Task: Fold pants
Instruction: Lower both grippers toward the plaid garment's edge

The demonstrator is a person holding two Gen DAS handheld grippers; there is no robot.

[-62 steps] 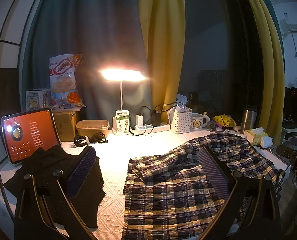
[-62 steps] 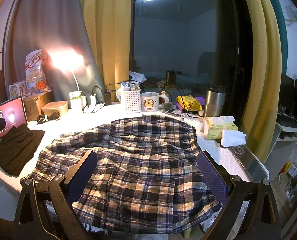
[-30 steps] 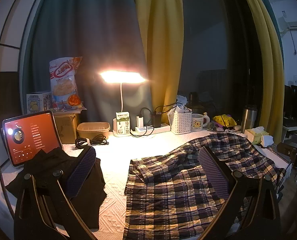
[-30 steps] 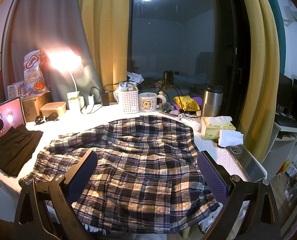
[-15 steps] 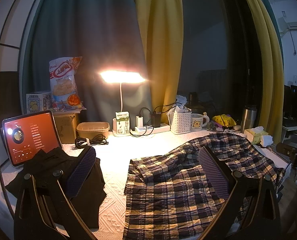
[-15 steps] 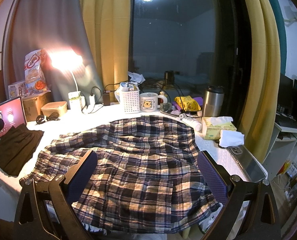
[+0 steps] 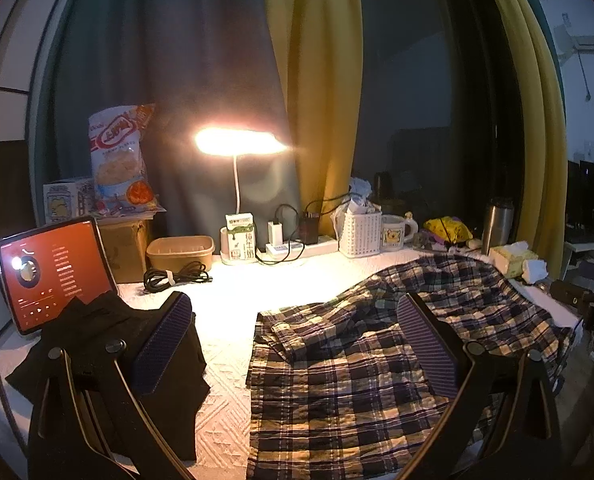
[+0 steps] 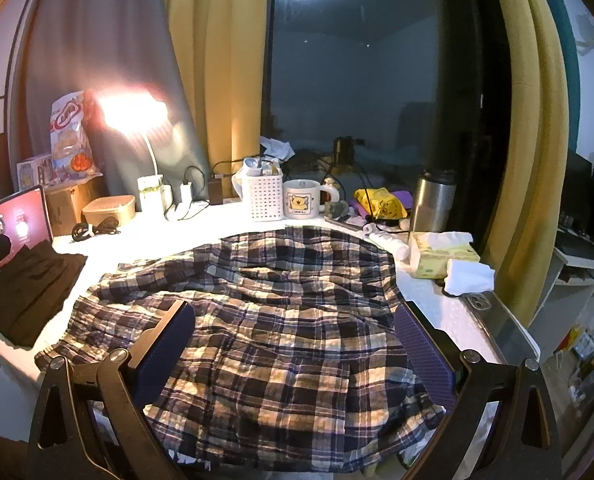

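Both grippers idle above the table, nothing gripped. Left gripper (image 7: 293, 344): fingers wide apart, left pad (image 7: 161, 346) over the black garment (image 7: 109, 344) at lower left of its frame, right pad over the plaid. Right gripper (image 8: 295, 344): fingers equally wide apart, both pads hanging over the plaid pants (image 8: 257, 320).

Pants lie spread and rumpled on the white textured table cover (image 7: 225, 364), filling centre to lower centre of the right wrist frame and lower right of the left wrist frame. Near edge hangs at the table's front edge (bottom of the right wrist frame).

Tablet (image 7: 53, 272) with a red screen stands at left of the left wrist frame, touching the black garment. Lit desk lamp (image 7: 239, 146) at centre back. Right of it: white basket (image 8: 264, 194), mug (image 8: 303, 200), steel tumbler (image 8: 433, 202), tissue box (image 8: 443, 256) at right of the pants.
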